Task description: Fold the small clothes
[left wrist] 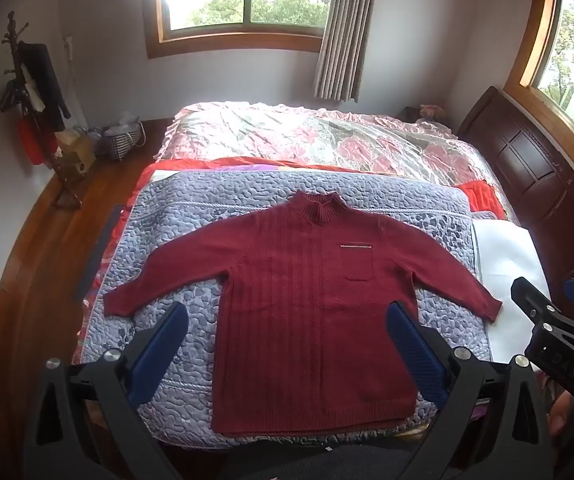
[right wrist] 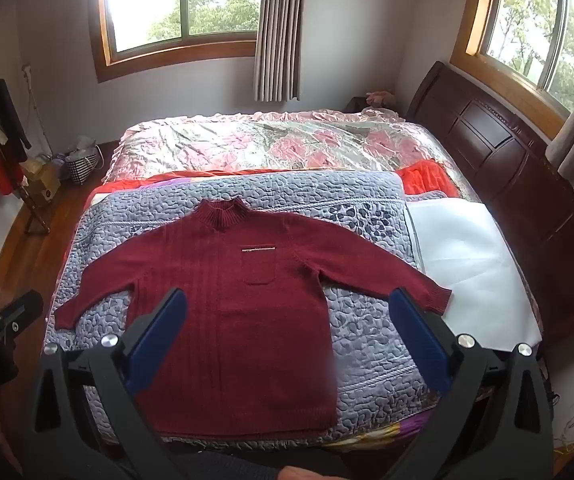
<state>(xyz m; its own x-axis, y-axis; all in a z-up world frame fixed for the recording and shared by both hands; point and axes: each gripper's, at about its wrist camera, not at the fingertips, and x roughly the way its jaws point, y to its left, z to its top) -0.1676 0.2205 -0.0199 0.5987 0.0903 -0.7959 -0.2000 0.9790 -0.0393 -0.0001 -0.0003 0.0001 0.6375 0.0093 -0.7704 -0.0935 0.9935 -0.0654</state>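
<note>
- Left gripper (left wrist: pixel 287 344): black frame, blue ribbed pads spread wide, nothing between them; held above the near hem. Right gripper (right wrist: pixel 287 340): same build, also spread and empty, held level with it on its right.
- Just ahead of both: dark red ribbed knit sweater with high collar and chest pocket (left wrist: pixel 307 300), flat and face-up on the grey-lilac quilted pad (left wrist: pixel 427 208), sleeves out to each side, unfolded.
- Risk: the knit looks thick and springy; a pinch at the hem could take only the top layer, so the back panel lags and bunches.
- Risk: a deep pinch could catch the pad's quilting and drag it along.
- Further out, right sleeve cuff (right wrist: pixel 439 300) ends near the white sheet (right wrist: pixel 475 264); a sweep inward may drag it.
- Far: pink floral satin cover (left wrist: pixel 327 140) past the pad; looks slick, so a shoved pad may slide.
</note>
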